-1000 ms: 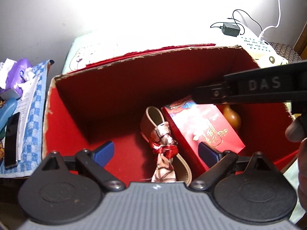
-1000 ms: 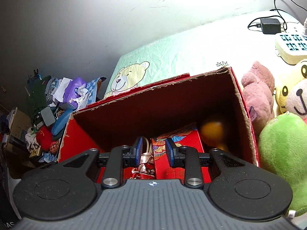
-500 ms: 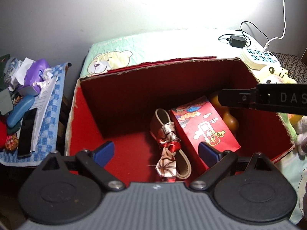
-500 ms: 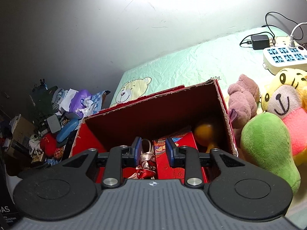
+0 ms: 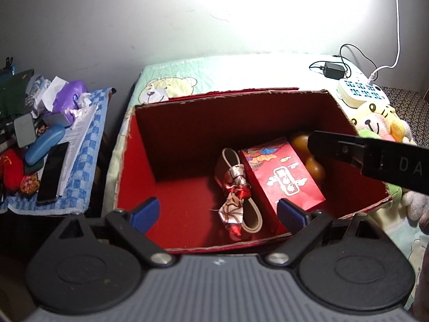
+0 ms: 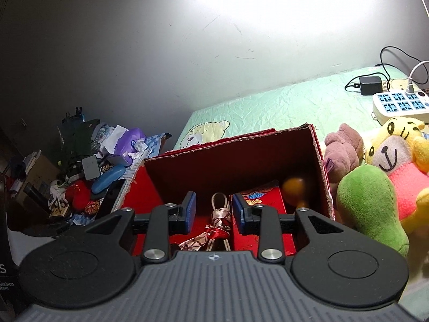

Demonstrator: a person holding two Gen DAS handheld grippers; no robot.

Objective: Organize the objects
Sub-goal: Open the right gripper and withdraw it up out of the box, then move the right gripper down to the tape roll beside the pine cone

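Note:
An open red cardboard box (image 5: 139, 177) stands on the bed. On its floor lie a beige strap tied with a patterned silk scarf (image 5: 236, 187), a red printed packet (image 5: 284, 177) and an orange gourd (image 5: 313, 169) in the right corner. My left gripper (image 5: 217, 213) hangs over the box's near wall, open wide and empty. My right gripper (image 6: 214, 212) is above the near edge too. Its jaws are opening with nothing held, and the scarf (image 6: 221, 218) shows through the gap. The right gripper's black side reaches in over the gourd in the left wrist view.
Plush toys crowd the box's right side: a green one (image 6: 370, 204), a yellow tiger (image 6: 396, 150) and a brownish bear (image 6: 343, 147). A power strip (image 6: 399, 104) and charger (image 6: 370, 84) lie behind them. A cluttered side table (image 5: 67, 139) stands left of the bed.
Both grippers have drawn back and upward from the box, so more of the bed and toys shows. The right gripper's pads have spread apart. The box's contents lie unmoved.

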